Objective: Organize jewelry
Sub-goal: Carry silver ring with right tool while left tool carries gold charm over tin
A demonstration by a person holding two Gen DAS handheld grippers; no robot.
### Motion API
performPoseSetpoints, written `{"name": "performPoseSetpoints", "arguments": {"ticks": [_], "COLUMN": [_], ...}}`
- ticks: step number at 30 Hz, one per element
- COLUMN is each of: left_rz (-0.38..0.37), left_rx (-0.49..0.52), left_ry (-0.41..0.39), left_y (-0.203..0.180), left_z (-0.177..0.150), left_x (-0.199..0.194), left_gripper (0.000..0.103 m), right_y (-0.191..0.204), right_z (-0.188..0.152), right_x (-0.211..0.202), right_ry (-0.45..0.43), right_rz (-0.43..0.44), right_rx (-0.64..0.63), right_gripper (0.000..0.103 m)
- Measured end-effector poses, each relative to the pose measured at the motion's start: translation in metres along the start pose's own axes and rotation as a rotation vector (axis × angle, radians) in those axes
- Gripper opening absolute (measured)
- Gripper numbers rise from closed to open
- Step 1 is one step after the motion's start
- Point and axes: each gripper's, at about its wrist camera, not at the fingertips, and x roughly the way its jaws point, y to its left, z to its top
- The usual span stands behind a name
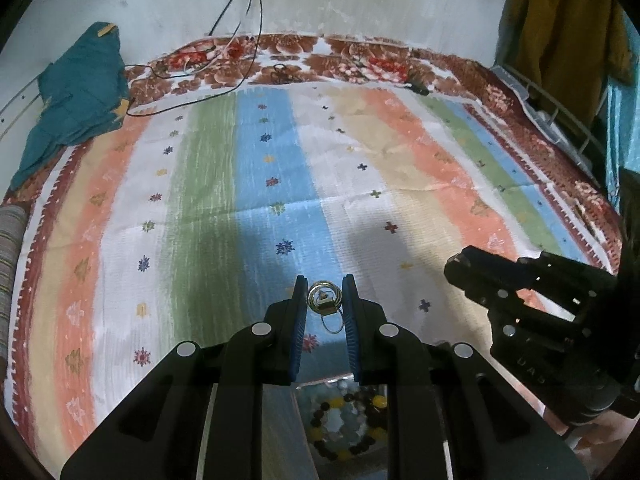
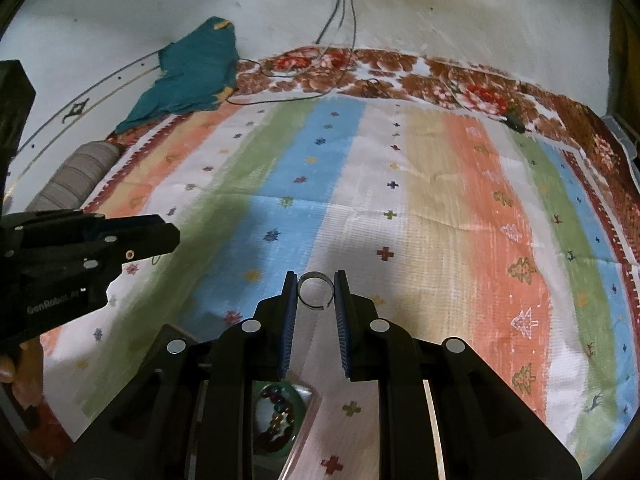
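Note:
My left gripper (image 1: 324, 292) is shut on a gold ring-shaped earring (image 1: 325, 300) with a small pendant and a thin wire loop hanging below, held above the striped bedsheet. My right gripper (image 2: 316, 286) is shut on a plain silver open ring (image 2: 316, 291), also held above the sheet. Below the left gripper lies a clear box (image 1: 344, 420) holding a beaded bracelet of dark, yellow and pale beads. In the right wrist view the same box (image 2: 306, 404) shows under the fingers. Each gripper shows in the other's view: the right one (image 1: 520, 292), the left one (image 2: 88, 248).
A striped, patterned bedsheet (image 1: 280, 184) covers the bed. A teal cloth (image 1: 76, 92) lies at the far left corner. Black and white cables (image 1: 224, 60) trail across the far edge. A striped bolster (image 2: 76, 176) lies at the left. A mustard garment (image 1: 560, 20) hangs at right.

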Motion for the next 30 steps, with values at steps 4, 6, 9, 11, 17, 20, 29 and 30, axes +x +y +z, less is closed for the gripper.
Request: {"name": "performPoseSetpoints", "arguments": {"ticks": [4,6,9,11,17,20,29,30], "left_rz": [0.003,0.009,-0.005,-0.008,-0.016,-0.018,-0.057,-0.067], "left_rx": [-0.002,-0.013,-0.015,-0.004,0.024,0.037,0.008,-0.004], "left_ry": [-0.026,-0.033,-0.05,-0.06,-0.077,-0.106,-0.107,-0.109], "left_y": [-0.002,-0.002,-0.005,-0.009,-0.018,-0.021,-0.018,-0.015], "left_z": [-0.008,-0.012,-0.017,-0.021,-0.032,-0.035,-0.037,-0.036], "left_x": [-0.015,-0.022,-0.032,-0.038,-0.05,-0.059,-0.065,-0.066], "left_gripper": [0.017,0.017,0.017,0.017,0.017,0.017,0.018,0.022], "right_y": [0.006,0.009,0.013,0.015,0.024,0.027,0.036,0.036], "right_z": [-0.004,-0.008,-0.011,-0.014,-0.026,-0.029,-0.036,-0.036], "right_x": [-0.015,-0.022,-0.03,-0.034,-0.043,-0.047,-0.047,-0.047], "right_ry": [-0.02,-0.028,-0.034,-0.038,-0.03,-0.023,-0.005,-0.004], "right_rz": [0.008,0.01,0.021,0.027,0.049,0.076,0.124,0.122], "right_rx": [-0.01,-0.016,-0.02,-0.023,-0.036,-0.037,-0.056,-0.053], "right_gripper": [0.019,0.019,0.019,0.019,0.019,0.019,0.02,0.025]}}
